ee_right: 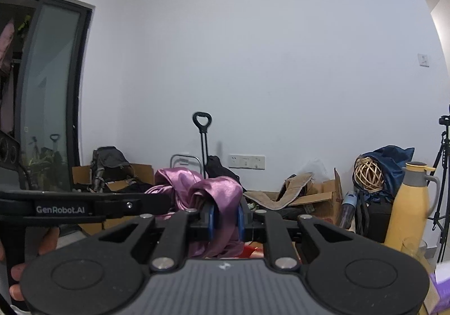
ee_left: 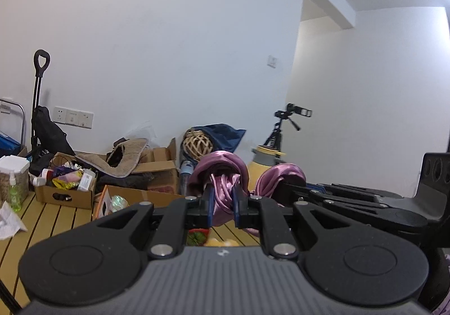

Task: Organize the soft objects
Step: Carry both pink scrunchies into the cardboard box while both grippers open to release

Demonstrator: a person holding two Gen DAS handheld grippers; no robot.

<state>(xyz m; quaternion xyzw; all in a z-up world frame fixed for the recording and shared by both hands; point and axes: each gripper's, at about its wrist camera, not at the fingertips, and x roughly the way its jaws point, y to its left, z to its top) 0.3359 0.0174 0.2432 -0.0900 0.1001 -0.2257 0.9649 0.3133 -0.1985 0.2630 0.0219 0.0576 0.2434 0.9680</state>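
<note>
Aloft, left gripper point(ee_left: 222, 201) and right gripper point(ee_right: 225, 218) near level, side by side, each clamping pink satin cloth point(ee_left: 222, 171).

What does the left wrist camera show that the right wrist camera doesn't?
Only the left wrist view: a white-lidded container and a green bottle on the yellow slatted floor. Only the right wrist view: a dark glass door and a grey backpack. Both: the pink satin cloth pinched in left tongs and right tongs, the wicker ball, yellow flask.
</note>
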